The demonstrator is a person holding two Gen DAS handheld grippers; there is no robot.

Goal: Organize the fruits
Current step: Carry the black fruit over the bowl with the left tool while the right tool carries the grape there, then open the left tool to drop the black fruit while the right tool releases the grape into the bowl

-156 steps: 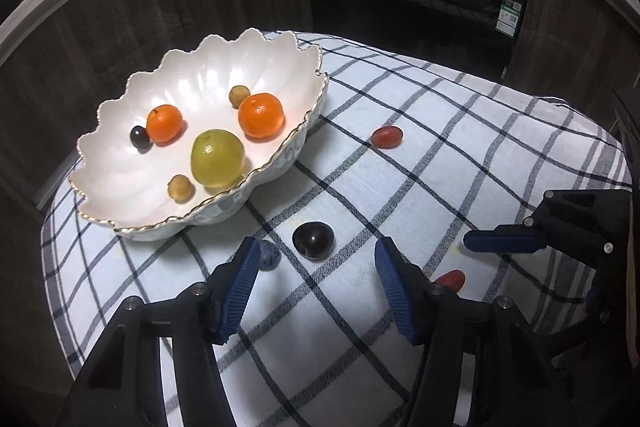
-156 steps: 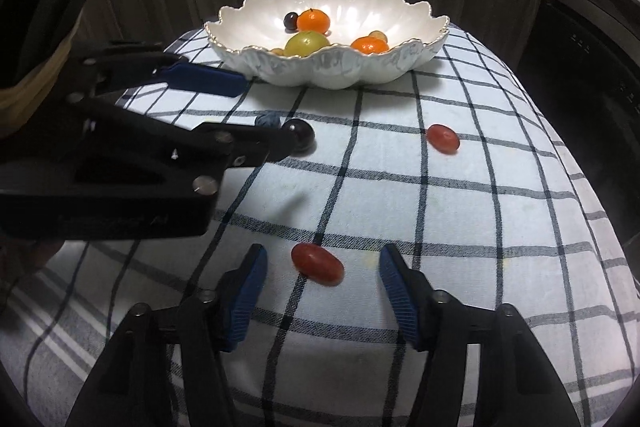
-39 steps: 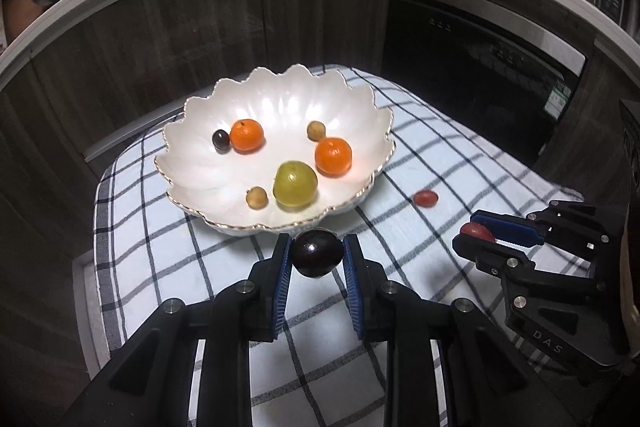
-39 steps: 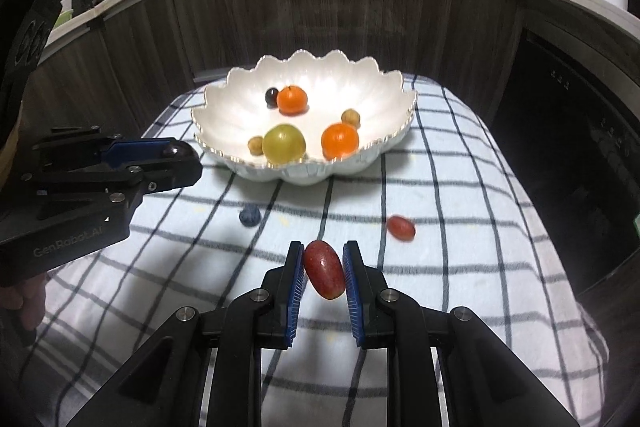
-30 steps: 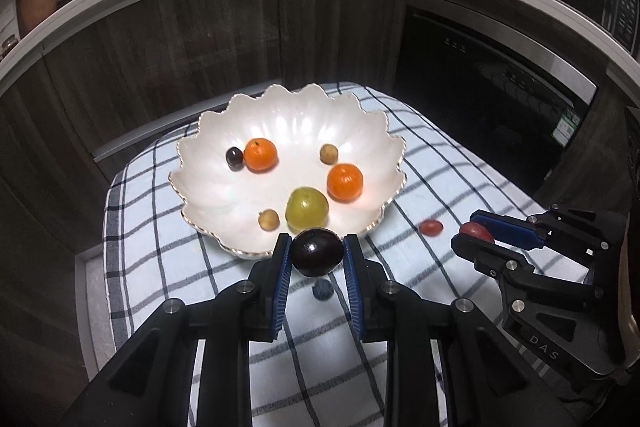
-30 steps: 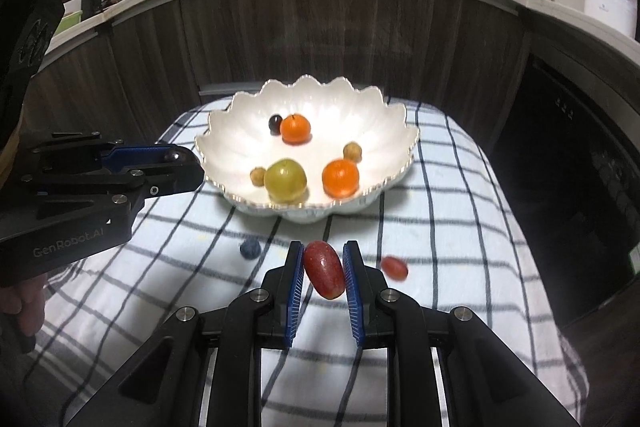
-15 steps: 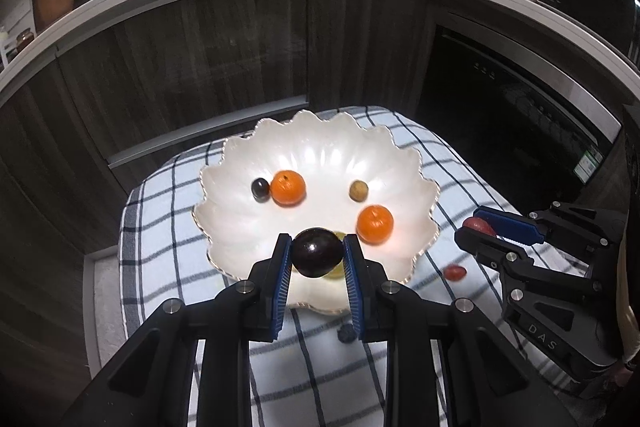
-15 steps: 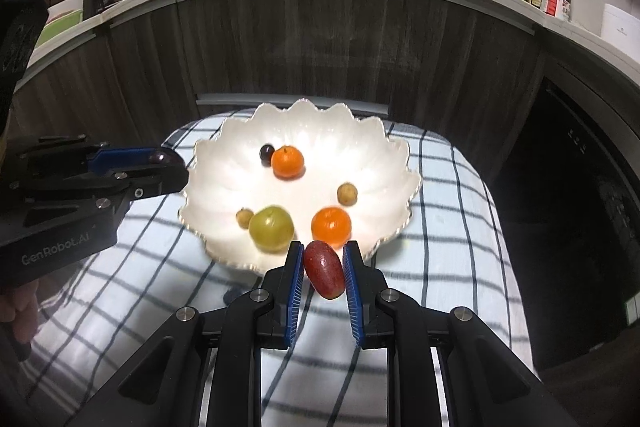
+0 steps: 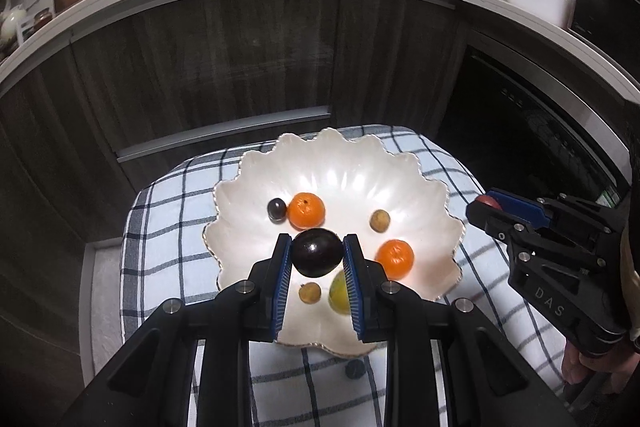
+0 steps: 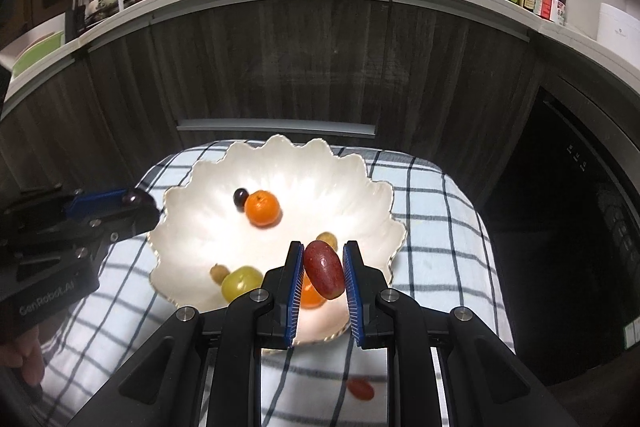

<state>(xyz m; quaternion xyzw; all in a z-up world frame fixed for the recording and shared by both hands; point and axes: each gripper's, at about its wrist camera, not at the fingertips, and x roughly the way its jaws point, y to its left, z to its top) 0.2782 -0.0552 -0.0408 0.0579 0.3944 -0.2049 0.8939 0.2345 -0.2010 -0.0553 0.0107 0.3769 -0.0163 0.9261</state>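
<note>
Checked cloth, glossy dark plum

A blue-and-white checked tablecloth covers the surface at frame centre. On it sits a white scalloped bowl — just below it, at lower centre, a small dark blueberry. In the right wrist view a red grape lies on the cloth at lower centre.

Dim, fisheye-warped, glare on bowl
</note>
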